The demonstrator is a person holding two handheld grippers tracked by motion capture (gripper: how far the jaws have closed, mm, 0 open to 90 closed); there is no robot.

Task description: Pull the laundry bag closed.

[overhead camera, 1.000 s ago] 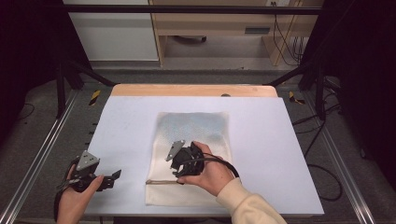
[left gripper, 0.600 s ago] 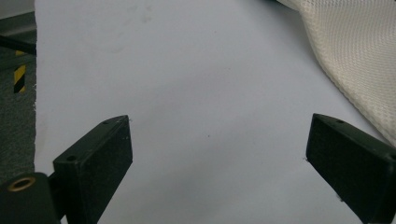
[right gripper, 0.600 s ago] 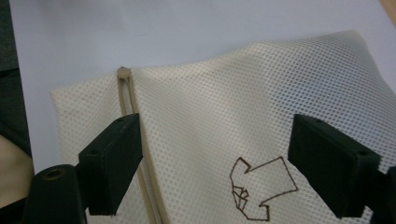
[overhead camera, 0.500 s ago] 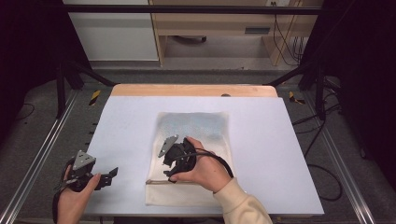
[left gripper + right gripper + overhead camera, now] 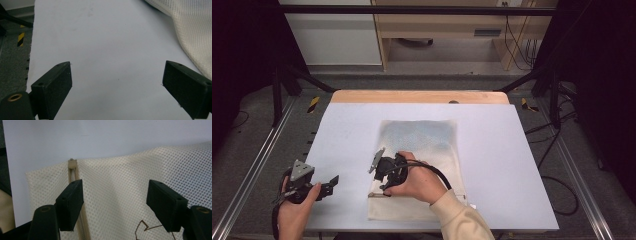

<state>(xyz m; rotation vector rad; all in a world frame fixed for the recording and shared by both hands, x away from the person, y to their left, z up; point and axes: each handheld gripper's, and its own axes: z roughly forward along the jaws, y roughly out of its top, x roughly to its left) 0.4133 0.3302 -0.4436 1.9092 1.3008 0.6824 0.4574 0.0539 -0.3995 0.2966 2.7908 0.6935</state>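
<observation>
Reaching in from the bottom edge of the high view, the left gripper [image 5: 333,181] sat at lower left over the bare white table [image 5: 512,160], jaws spread wide and holding nothing. Near the frame's centre, the right gripper [image 5: 381,176] hovered over the lower left part of a cream mesh bag [image 5: 432,145], its jaws also parted and empty. Between them, slightly left, ran the bag's zipper [image 5: 72,166]. Farther up, the bag lay flat.

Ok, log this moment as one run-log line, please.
left gripper: open, over bare table | right gripper: open, over mesh bag near zipper end | nothing held
</observation>
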